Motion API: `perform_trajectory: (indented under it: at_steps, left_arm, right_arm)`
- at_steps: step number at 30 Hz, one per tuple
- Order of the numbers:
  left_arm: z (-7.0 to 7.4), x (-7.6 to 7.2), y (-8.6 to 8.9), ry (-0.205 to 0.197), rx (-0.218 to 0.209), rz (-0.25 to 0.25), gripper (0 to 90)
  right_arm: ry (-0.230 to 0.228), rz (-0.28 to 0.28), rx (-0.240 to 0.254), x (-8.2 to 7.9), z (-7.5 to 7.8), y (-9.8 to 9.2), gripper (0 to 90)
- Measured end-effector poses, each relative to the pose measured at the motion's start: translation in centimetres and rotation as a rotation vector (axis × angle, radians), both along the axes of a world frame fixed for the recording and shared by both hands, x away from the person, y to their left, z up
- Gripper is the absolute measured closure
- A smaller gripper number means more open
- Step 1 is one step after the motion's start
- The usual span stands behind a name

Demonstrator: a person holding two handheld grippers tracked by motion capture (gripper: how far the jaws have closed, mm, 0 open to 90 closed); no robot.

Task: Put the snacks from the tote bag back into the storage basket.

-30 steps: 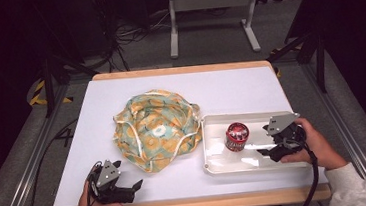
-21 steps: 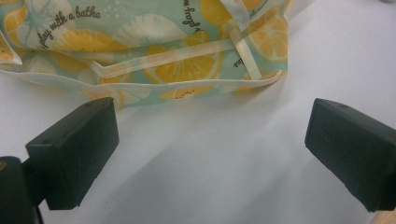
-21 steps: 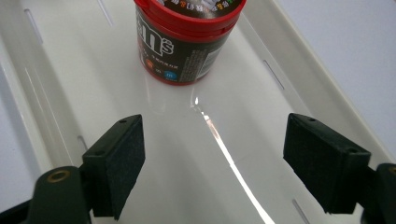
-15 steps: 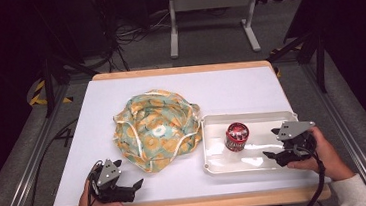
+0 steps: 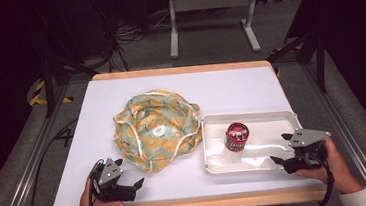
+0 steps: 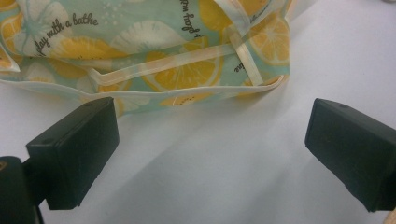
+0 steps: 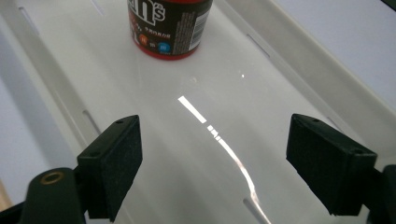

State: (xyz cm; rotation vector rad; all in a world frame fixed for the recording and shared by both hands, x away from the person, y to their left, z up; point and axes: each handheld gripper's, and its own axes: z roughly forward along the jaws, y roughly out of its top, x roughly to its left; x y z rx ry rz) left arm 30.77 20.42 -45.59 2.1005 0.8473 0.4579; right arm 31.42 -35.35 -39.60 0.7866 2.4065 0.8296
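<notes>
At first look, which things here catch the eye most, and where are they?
The lemon-print cloth bag lies crumpled at the table's middle. Right of it, a red can stands upright in the white tray. The left gripper and right gripper wait open at the near corners.

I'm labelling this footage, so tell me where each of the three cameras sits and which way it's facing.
High view: above the person's side, looking forward and down on the white table; both hands and grippers enter at the bottom.
Left gripper view: on the left gripper, jaws apart, facing the lemon-print fabric bag.
Right gripper view: on the right gripper, jaws apart, looking along the white plastic tray at the red candy tub.
Shared: bag, tray and tub also appear in the high view.
</notes>
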Motion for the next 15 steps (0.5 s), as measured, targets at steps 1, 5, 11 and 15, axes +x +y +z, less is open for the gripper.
perform_trajectory:
  at_steps: [1,5,11,15]
  left_arm:
    - [0.0,0.0,0.0,0.0,-0.001,-0.001,3.6]
    - [0.1,0.1,-0.1,-0.007,0.002,-0.009,3.6]
    - [0.3,0.0,-0.2,-0.02,0.007,-0.011,3.7]
    - [0.3,0.0,-0.3,-0.019,0.007,-0.012,3.7]
  right_arm:
    - [-0.008,-0.01,0.006,-0.4,-0.2,-0.3,18.6]
    - [-0.007,-0.026,0.014,-1.1,-0.6,-0.9,18.4]
    - [-0.055,-0.085,0.082,-2.4,-1.1,-2.0,16.1]
    - [-0.088,-0.126,0.128,-3.2,-1.4,-2.8,15.3]
